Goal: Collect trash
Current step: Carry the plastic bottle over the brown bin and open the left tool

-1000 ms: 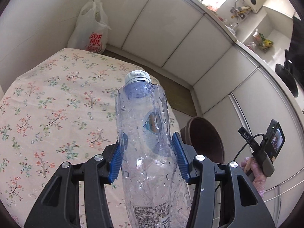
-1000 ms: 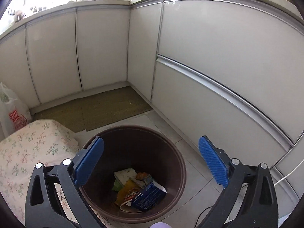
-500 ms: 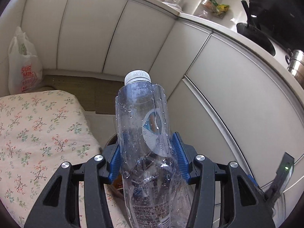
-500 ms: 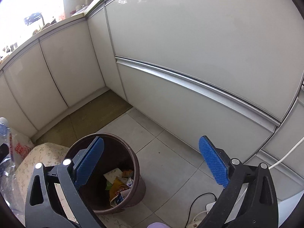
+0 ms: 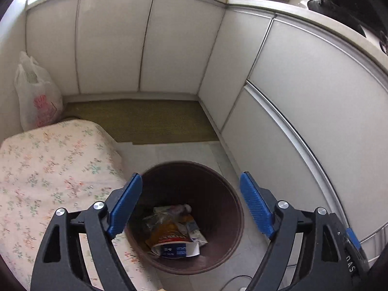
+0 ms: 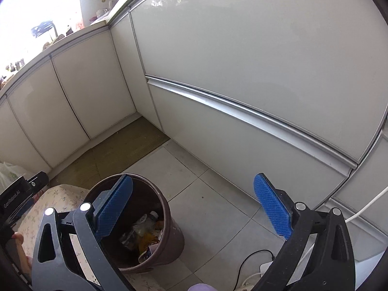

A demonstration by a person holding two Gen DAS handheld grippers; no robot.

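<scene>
The left gripper (image 5: 190, 205) hangs over the brown trash bin (image 5: 230, 208) with its blue fingers (image 5: 125, 205) spread wide; they have just been opening, and nothing is between them. Down in the bin, the clear plastic bottle (image 5: 167, 214) lies on its side atop the other rubbish: a crumpled yellow wrapper (image 5: 167, 232) and a blue-and-white carton (image 5: 174, 249).

The bin stands on the tiled floor (image 6: 218, 201), just beside the corner of the desk with the floral cloth (image 5: 48, 169), and its near rim is partly hidden by that cloth. A white plastic bag (image 5: 36, 97) with red print sits at the desk's far edge against the pale cabinets (image 5: 169, 48). A green-brown mat (image 5: 145, 121) covers the floor beyond the bin, along the cabinet base.

The right gripper (image 6: 194, 208) points toward the floor to the right of the bin, its fingers (image 6: 272, 208) also wide apart and holding nothing. In the right wrist view the bin sits behind the left-hand finger, with the bottle's pale crumpled shape faintly visible inside. A black cable (image 6: 252, 262) and a white one (image 6: 368, 206) trail across the floor near the right-hand cabinet.
</scene>
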